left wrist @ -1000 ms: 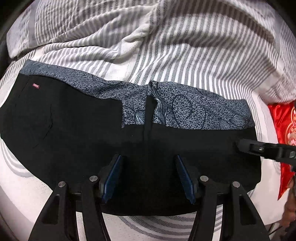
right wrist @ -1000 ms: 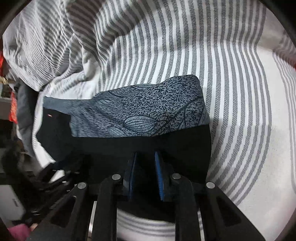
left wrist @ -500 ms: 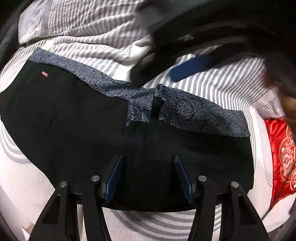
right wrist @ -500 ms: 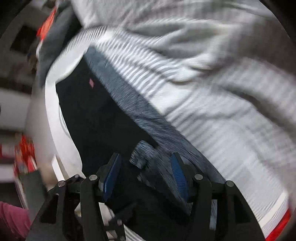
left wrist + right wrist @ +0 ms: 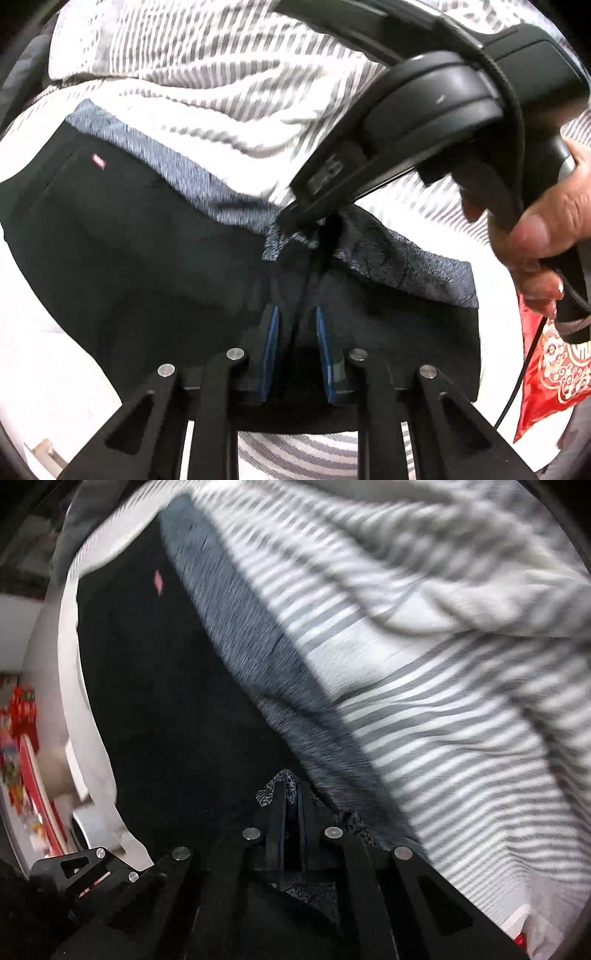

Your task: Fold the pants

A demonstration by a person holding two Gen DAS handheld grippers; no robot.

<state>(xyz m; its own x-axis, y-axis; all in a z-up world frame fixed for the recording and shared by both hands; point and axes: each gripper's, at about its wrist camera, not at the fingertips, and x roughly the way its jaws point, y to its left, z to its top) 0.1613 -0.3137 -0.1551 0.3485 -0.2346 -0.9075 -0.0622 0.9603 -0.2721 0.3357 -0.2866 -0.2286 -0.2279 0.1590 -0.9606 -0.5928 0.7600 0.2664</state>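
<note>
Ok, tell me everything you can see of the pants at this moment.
The pants are black, soft fabric with a grey-blue patterned band along the far edge and a small red tag. They lie spread on the striped bedding. The left gripper pinches a raised ridge of black cloth at the middle; the right gripper is shut on the patterned band there.

Black tool [image 5: 295, 343], blue pads [image 5: 271, 350], silver screws; bare-skinned hand [image 5: 543, 236]
</note>
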